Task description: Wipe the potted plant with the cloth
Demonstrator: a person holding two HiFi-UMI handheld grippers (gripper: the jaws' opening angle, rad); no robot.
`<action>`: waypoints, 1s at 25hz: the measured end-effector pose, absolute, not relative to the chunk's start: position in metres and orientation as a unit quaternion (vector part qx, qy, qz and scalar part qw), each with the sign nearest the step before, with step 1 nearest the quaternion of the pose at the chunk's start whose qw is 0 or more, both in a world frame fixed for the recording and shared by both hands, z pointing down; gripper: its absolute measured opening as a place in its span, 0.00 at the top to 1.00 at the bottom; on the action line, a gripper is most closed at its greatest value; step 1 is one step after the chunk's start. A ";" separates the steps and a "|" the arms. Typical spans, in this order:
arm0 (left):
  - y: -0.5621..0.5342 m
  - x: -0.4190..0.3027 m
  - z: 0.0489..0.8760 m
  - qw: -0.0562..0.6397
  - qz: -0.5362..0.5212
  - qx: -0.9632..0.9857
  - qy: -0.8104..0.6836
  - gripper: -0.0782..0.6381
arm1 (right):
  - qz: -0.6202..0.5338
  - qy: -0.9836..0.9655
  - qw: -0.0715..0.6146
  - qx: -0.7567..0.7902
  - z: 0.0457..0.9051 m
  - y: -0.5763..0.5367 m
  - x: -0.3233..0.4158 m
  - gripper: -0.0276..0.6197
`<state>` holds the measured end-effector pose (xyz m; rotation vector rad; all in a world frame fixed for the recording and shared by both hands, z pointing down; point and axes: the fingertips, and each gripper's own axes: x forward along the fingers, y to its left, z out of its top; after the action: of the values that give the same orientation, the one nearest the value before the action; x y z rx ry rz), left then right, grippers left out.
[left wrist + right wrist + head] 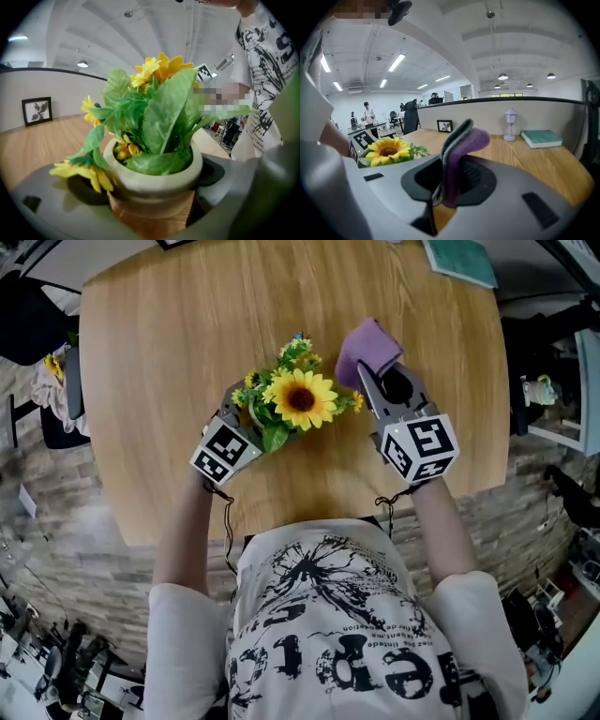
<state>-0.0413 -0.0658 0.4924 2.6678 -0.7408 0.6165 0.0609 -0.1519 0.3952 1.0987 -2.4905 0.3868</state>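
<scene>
The potted plant, a big sunflower with smaller yellow blooms and green leaves, stands mid-table. Its cream pot sits between the jaws of my left gripper, which is shut on it. In the head view the left gripper reaches in from the plant's left, its tips hidden under the leaves. My right gripper is just right of the plant, shut on a folded purple cloth. The cloth stands up from the right gripper, apart from the sunflower.
A round-cornered wooden table bears the plant. A teal book lies at the far right corner, and the book shows beside a small lilac lamp and a picture frame. A partition wall runs behind the table.
</scene>
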 end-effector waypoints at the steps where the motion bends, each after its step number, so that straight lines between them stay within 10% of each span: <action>1: -0.064 -0.041 0.498 0.150 0.222 0.930 -0.251 0.15 | 0.134 -0.889 0.197 0.392 0.397 -0.152 0.059 0.85; 25: -0.077 -0.089 0.425 0.123 0.166 0.919 -0.337 0.11 | 0.100 -0.897 0.206 0.377 0.367 -0.162 0.032 0.85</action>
<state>-0.0893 -0.0765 0.4249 2.6795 -0.9818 0.4828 0.0320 -0.1620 0.3669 1.0513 -2.5007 0.2784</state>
